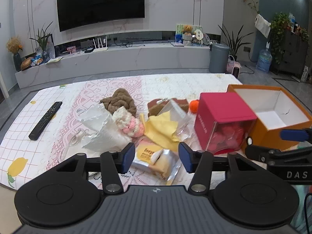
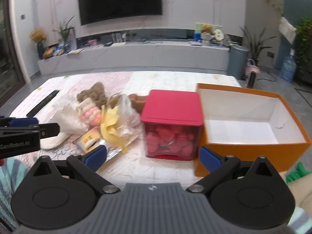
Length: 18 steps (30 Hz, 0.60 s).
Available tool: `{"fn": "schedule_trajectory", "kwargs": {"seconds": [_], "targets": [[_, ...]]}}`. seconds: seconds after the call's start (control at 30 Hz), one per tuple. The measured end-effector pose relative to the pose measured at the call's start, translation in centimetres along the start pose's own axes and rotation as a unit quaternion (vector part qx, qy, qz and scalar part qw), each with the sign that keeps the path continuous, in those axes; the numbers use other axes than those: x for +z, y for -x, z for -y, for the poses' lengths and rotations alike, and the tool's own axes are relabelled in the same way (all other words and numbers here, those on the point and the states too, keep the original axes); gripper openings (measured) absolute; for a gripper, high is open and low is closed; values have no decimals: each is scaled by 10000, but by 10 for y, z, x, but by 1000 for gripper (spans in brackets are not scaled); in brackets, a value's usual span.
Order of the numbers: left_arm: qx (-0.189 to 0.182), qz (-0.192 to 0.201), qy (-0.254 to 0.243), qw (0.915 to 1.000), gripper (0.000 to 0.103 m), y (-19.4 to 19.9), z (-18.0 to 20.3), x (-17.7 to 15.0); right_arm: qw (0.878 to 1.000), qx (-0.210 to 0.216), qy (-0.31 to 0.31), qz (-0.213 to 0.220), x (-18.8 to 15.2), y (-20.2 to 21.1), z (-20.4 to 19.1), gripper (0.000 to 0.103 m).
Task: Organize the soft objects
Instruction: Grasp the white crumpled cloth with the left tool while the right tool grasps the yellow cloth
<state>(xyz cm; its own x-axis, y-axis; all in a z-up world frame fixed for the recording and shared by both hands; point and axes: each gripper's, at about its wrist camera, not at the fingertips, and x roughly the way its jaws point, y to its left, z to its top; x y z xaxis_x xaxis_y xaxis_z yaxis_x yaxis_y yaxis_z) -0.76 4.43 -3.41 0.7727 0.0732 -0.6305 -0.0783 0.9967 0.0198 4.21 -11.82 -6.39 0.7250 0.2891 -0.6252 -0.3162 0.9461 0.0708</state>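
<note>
A pile of soft things lies mid-table: a brown knitted piece [image 1: 120, 100], a pink-and-white knitted piece [image 1: 129, 123], a yellow cloth [image 1: 161, 129], white paper [image 1: 101, 128], a clear bag [image 1: 178, 115] and a small orange ball [image 1: 194, 106]. A snack packet [image 1: 154, 160] lies nearest. My left gripper [image 1: 156, 157] is open, just above the packet. An open orange box [image 2: 243, 124] with a white inside stands at the right, a red box [image 2: 172, 124] next to it. My right gripper [image 2: 153, 157] is open and empty in front of the red box.
A black remote [image 1: 45, 120] lies at the table's left. The tablecloth [image 1: 25, 136] has a lemon print. Behind the table are a TV wall, a low cabinet and a grey bin [image 1: 219, 57]. The right gripper shows in the left wrist view [image 1: 282, 146].
</note>
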Motion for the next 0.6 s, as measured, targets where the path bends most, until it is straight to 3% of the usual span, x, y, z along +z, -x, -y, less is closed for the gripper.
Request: {"fn": "schedule_trajectory", "kwargs": {"seconds": [0.23,0.33,0.47,0.53,0.6], "targets": [[254,-153,245,9993,57,-18,-33,-7,9978,496,377,-206,3,-34,-27,72],[367,-232,384,9983,57,-27,-47,-6,9960,667,531,-281,6,-52,-41,70],[255,-383,696,9965,58,-42,-62,-3,9924,894,747,-397,14,-76,-58,64],[192,-472,958,9941,66,-53,-69,-1,9907,955,875,-426,18,-88,-68,64],[128,-554,1224,9908,67,-66,-76,1,9893,973,992,-438,22,-100,-76,64]]}}
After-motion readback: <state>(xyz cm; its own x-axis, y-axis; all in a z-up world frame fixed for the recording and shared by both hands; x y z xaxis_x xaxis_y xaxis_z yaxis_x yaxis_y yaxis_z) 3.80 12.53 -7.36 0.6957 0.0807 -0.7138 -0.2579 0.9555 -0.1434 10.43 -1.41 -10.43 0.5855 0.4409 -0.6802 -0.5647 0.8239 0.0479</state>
